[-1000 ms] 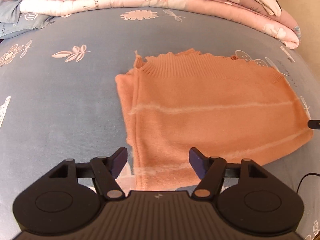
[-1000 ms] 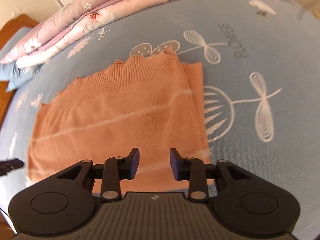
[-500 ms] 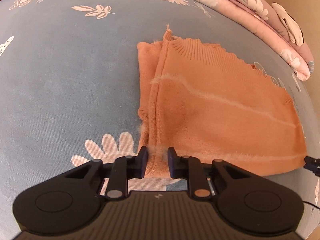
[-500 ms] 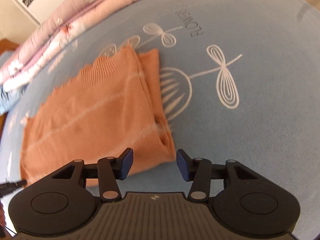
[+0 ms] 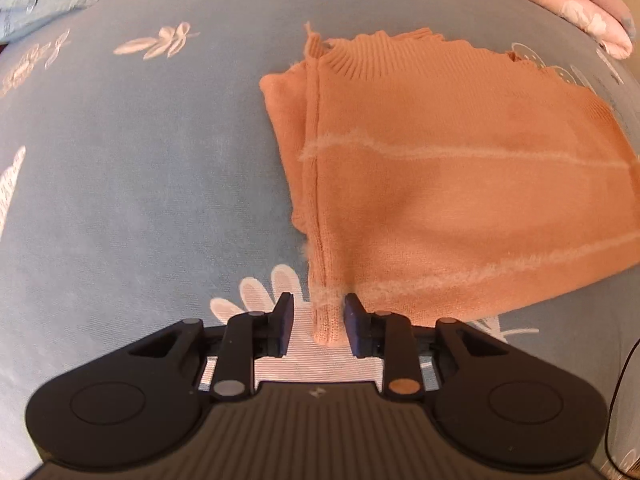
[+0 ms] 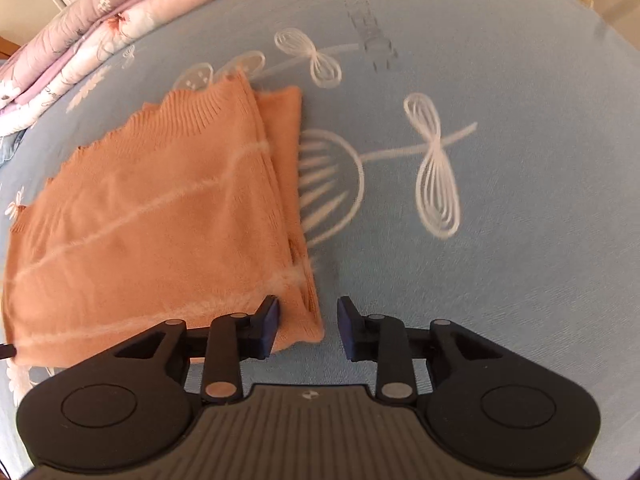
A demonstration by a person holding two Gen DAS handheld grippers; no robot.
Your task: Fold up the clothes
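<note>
An orange knit sweater (image 5: pixel 440 180) lies folded flat on the blue flowered bedsheet (image 5: pixel 140 180). My left gripper (image 5: pixel 319 320) points steeply down at its near left corner. That corner stands between the opening jaws, with a gap on the left side, so the pads do not clamp it. In the right wrist view the same sweater (image 6: pixel 160 208) fills the left half. My right gripper (image 6: pixel 307 320) straddles its near right corner. Its jaws are closing, and bare sheet still shows between the cloth and the right pad.
Folded pink floral quilts (image 6: pixel 80 40) are stacked along the far edge of the bed, also seen as quilts (image 5: pixel 580 4) in the left wrist view. A black cable (image 5: pixel 616 380) runs down at the right. Bare printed sheet (image 6: pixel 500 240) spreads right of the sweater.
The left jaws went from wide over the hem to tight at the near left corner, then eased apart. The right gripper shifted to the near right corner and its jaws narrowed around it.
</note>
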